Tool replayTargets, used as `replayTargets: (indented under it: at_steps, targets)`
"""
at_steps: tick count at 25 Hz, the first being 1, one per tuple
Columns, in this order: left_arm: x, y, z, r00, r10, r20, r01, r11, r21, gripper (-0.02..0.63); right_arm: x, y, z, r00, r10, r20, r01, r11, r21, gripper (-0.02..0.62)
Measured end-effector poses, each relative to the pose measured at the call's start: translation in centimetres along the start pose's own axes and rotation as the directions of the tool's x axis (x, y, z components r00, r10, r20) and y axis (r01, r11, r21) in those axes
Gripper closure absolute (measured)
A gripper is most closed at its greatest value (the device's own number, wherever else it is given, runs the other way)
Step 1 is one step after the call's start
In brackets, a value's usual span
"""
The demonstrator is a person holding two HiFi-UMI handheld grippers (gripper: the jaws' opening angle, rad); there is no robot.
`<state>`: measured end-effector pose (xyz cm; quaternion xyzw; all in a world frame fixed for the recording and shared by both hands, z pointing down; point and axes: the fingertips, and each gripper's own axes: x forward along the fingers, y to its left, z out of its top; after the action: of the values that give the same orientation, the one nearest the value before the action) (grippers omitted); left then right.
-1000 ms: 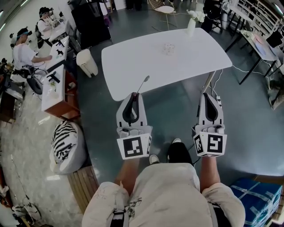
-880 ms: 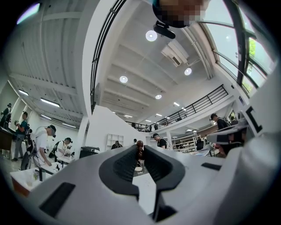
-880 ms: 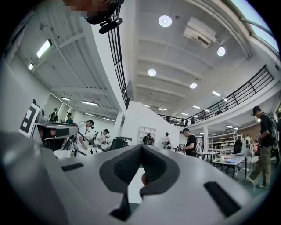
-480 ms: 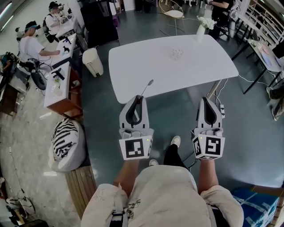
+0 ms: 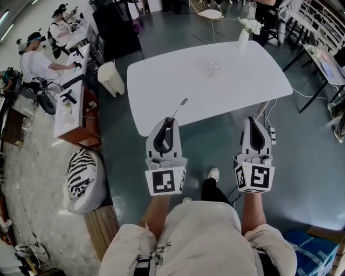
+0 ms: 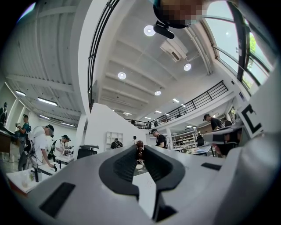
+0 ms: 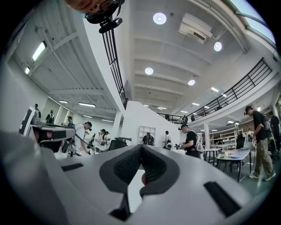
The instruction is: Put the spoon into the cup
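While the spoon (image 5: 179,107) is pinched by its handle in the left gripper (image 5: 168,121), the carrying step is judged to be in hand: the spoon is gripped but not yet brought to the cup (image 5: 213,68). The handle is clamped between narrow jaws, as is shown in the left gripper view. The bowl end is pointed toward 1 o'clock and is seen against the near edge of the table (image 5: 161,81). The right gripper (image 5: 253,119) is held at 3 o'clock of the left, its jaws closed together with nothing between them.

Cup: set on the tabletop, well apart from the spoon, at about 1 o'clock from the left gripper. It is small and pale, and its opening cannot be made out.

Next move, as judged: the left gripper is to be carried forward over the table until the bowl is above the cup. The spoon is then to be tipped down and lowered in. A steady aim is called for, since a light cup may be knocked over by a sideways touch.

Surface: a white rounded table, bare but for the cup and a vase of white flowers (image 5: 245,29) at its far edge, 1 o'clock.

Room: an open hall with a dark glossy floor.
- A white bin (image 5: 112,78) is noted at 11 o'clock.
- A striped beanbag (image 5: 81,172) is noted at 9 o'clock.
- Benches (image 5: 70,116) with people (image 5: 33,59) at work are noted at 10 o'clock.
- A chair (image 5: 207,13) is noted at 12 o'clock, beyond the table.
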<state>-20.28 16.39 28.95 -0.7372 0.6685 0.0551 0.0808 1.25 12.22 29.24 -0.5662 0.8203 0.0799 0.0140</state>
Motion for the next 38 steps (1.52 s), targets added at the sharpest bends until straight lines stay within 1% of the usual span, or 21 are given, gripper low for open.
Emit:
replayTargets:
  at_steps: [10,16,21,25,30,35,38]
  targets:
    - [10.1,-3.8,-1.6,0.999,-0.028,-0.023,0.028,1.000,0.002,0.563,6.7,-7.4,-3.1,0.999,-0.019,-0.034,0.021,0.999,0.040,0.607]
    - [16.5,-7.7,-2.1,0.999,-0.044,-0.023,0.044,0.999,0.007,0.563,10.5,-13.7,-4.2,0.999,-0.036,-0.040,0.038,0.998,0.055,0.607]
    - [21.2,-10.5,-2.7,0.999,-0.041,-0.019,0.041,0.999,0.013,0.563,13.4,-18.2,-5.0,0.999,-0.026,-0.032,0.028,0.998,0.058,0.607]
    - [24.3,-12.9,-3.3,0.999,-0.042,-0.020,0.042,0.999,0.020,0.563,15.2,-21.7,-5.7,0.999,-0.023,-0.024,0.024,0.997,0.080,0.607]
    - [26.9,-14.4,-3.6,0.999,-0.038,-0.038,0.039,0.999,0.024,0.563,17.1,-24.0,-6.1,1.000,-0.012,-0.017,0.014,0.994,0.105,0.607]
    - [29.1,-14.3,-4.6,0.998,-0.030,-0.056,0.032,0.999,0.023,0.563,19.3,-24.8,-7.4,1.000,0.002,-0.029,0.001,0.992,0.125,0.607]
    - [30.6,-13.5,-5.8,0.998,-0.029,-0.063,0.031,0.999,0.022,0.563,21.0,-24.6,-8.5,0.999,0.009,-0.036,-0.005,0.993,0.121,0.607]
